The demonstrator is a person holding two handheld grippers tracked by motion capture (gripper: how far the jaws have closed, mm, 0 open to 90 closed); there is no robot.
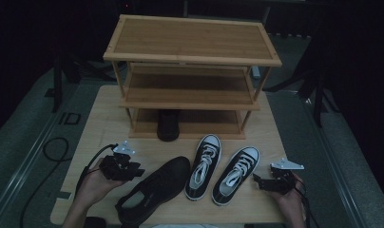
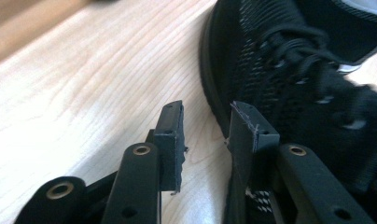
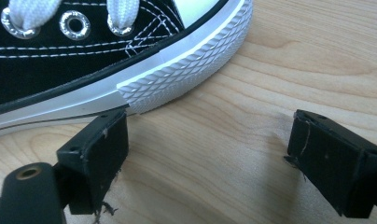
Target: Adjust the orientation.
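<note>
The all-black sneaker [image 1: 154, 189] lies on the light wooden worktop [image 1: 109, 123] near its front edge, toe pointing away and to the right, heel toward the person. Just left of it, the left tool [image 1: 139, 172] is held in the person's left hand [image 1: 92, 185]; in the left gripper view its jaws stand parted with bare wood showing in the gap, released, one pad close against the sneaker's [image 2: 289, 79] side without pressing on it. To the right of the black sneaker lies a pair of black canvas shoes with white laces and white soles, the left one [image 1: 203, 166] and the right one [image 1: 236, 174] side by side, toes away from the person. The right tool [image 1: 254, 179] sits in the right hand [image 1: 287, 192] just beside the right canvas shoe; in the right gripper view its jaws stand wide apart over bare worktop, one pad next to the ribbed white toe rim [image 3: 186, 65], grasping nothing. Beyond the shoes stands a three-tier bamboo rack [image 1: 192, 40], with another black shoe [image 1: 168, 124] on its lowest shelf, toe outward.
</note>
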